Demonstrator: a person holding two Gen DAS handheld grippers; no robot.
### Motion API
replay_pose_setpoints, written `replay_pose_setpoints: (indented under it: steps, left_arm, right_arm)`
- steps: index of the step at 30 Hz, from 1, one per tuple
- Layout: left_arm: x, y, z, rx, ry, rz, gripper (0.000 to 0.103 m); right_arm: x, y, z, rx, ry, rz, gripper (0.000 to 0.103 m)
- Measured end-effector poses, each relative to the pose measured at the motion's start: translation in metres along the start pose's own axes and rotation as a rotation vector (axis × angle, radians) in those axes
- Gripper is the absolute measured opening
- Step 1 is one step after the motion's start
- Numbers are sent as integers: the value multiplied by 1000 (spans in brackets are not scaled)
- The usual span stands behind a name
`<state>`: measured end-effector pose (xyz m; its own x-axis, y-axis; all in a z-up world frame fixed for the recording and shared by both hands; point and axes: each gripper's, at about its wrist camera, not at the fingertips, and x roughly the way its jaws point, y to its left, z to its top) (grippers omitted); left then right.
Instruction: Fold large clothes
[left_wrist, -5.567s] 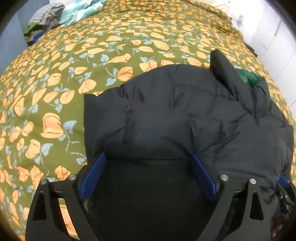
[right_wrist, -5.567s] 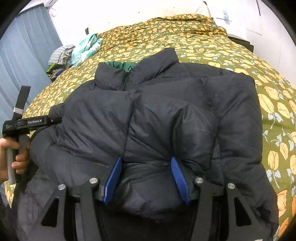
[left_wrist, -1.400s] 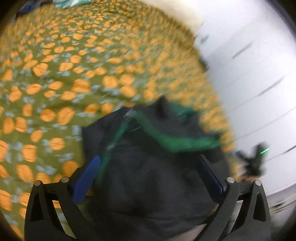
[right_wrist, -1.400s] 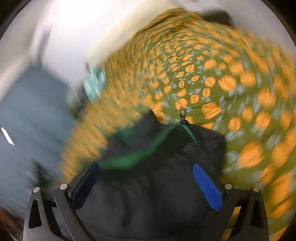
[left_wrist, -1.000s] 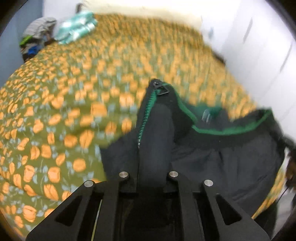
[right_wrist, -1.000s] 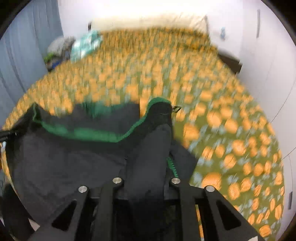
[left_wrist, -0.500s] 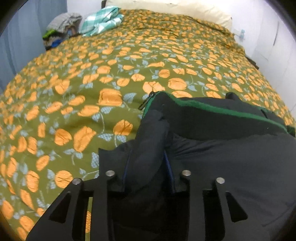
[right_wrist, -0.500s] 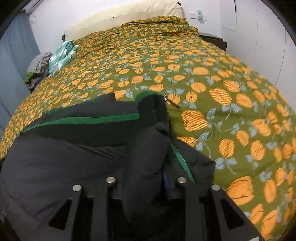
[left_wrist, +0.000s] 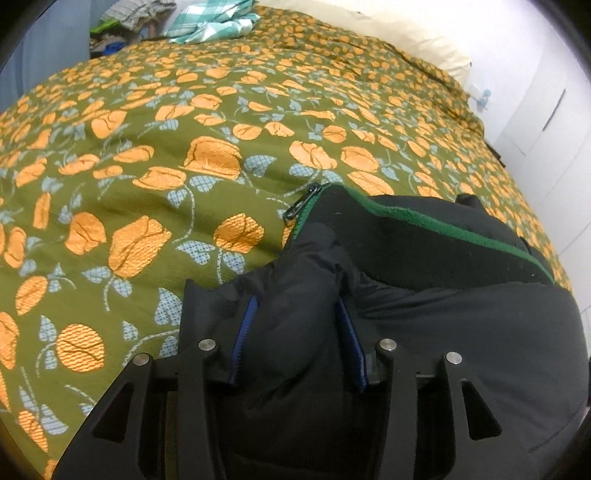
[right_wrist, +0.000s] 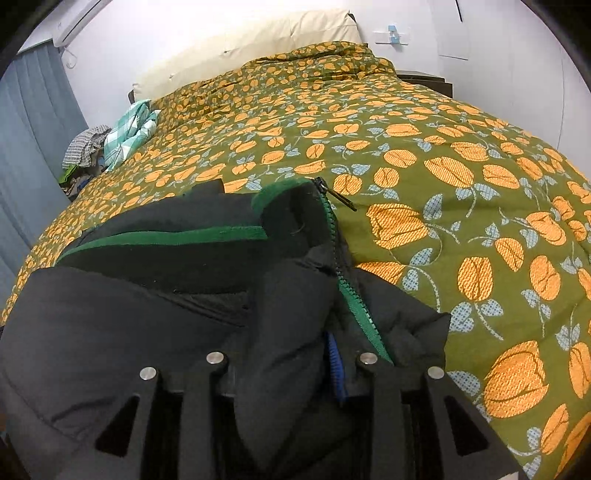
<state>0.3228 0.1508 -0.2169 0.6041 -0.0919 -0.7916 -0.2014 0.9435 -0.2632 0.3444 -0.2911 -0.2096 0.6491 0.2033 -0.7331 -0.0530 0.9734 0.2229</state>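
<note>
A black puffer jacket (left_wrist: 461, 332) with green trim and a green zipper lies at the near edge of the bed; it also shows in the right wrist view (right_wrist: 129, 314). My left gripper (left_wrist: 295, 314) is shut on a bunched fold at the jacket's left front corner, near the zipper pull (left_wrist: 301, 203). My right gripper (right_wrist: 295, 332) is shut on a fold at the jacket's right front corner, beside the green zipper teeth (right_wrist: 354, 302). The jacket's inner side with the green edge faces up between the two grippers.
The bed is covered by an olive quilt with orange flowers (left_wrist: 166, 147), also in the right wrist view (right_wrist: 461, 184). Checked teal cloth and other clothes (right_wrist: 129, 133) lie at the far left. A cream pillow (right_wrist: 258, 40) lies at the head. White wardrobe doors (left_wrist: 554, 122) stand at the right.
Both grippers have closed on the jacket's front corners and swung it over. It has come down onto the bed, inner side up, and the motion has settled.
</note>
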Motion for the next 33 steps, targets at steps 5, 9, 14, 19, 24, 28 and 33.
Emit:
replay_pose_setpoints:
  steps: [5,9,14,19,24,28,33]
  left_arm:
    - [3,7,0,-27,2,-38,47]
    - [5,8,1,-33,0,-48,47]
    - [5,9,1,-34,0,-48,47]
    - [5,9,1,-33,1,-48,47]
    - [4,9,2,-29,6,-45,47]
    - [-2,5,4,-10,21,-25,49]
    - [-31,4,8,18,41,10,67]
  right_arm:
    - [2,-3,-1,12,-7,12,33]
    - [4,-6,-3,19,-11,18,33]
    - [4,-6,-3,22,-15,21,33]
    - [4,-7,-3,22,-13,21,33]
    - [4,-7,-3,22,-13,21,33]
    - [0,-7,-1,31,3,36,35]
    - [-33,-1,14,-15,18,16,63]
